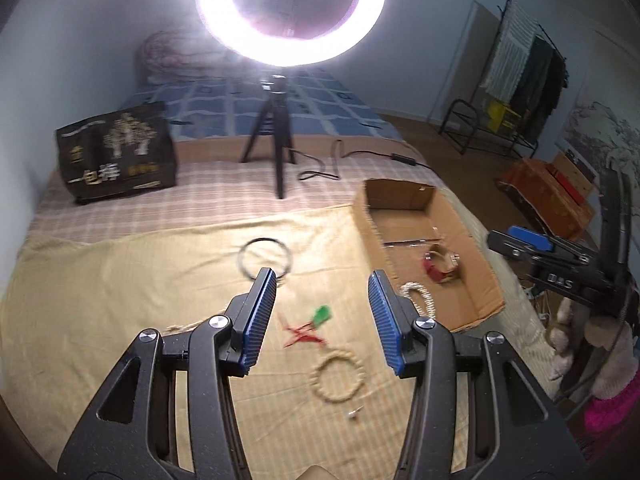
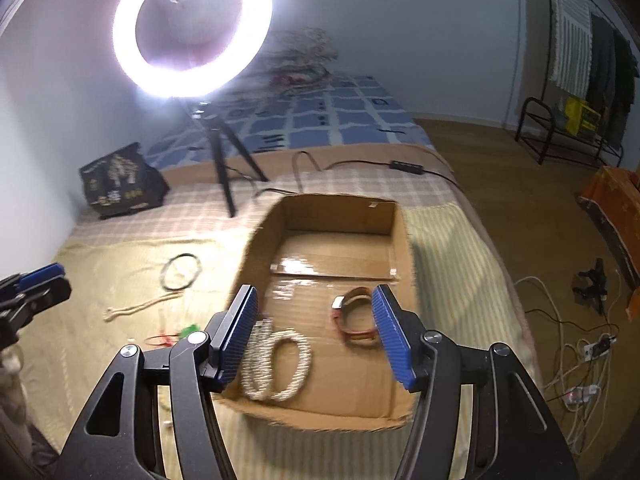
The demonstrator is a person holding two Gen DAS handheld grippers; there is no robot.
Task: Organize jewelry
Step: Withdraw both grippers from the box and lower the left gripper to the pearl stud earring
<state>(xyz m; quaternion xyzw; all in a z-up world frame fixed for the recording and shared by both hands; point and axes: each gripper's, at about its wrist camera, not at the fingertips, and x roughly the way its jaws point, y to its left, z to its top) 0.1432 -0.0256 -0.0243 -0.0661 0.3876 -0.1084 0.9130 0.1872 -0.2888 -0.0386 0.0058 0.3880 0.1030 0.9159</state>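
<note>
A shallow cardboard box lies on the bed and holds a white bead necklace and a red watch. My right gripper is open and empty above the box. My left gripper is open and empty above the yellow cloth. On the cloth lie a dark ring bracelet, a green pendant on a red cord and a wooden bead bracelet. The box shows at right in the left wrist view, with the red watch.
A lit ring light on a tripod stands behind the cloth, with its cable. A black gift bag sits at back left. A beige cord lies on the cloth. Cables and a power strip lie on the floor at right.
</note>
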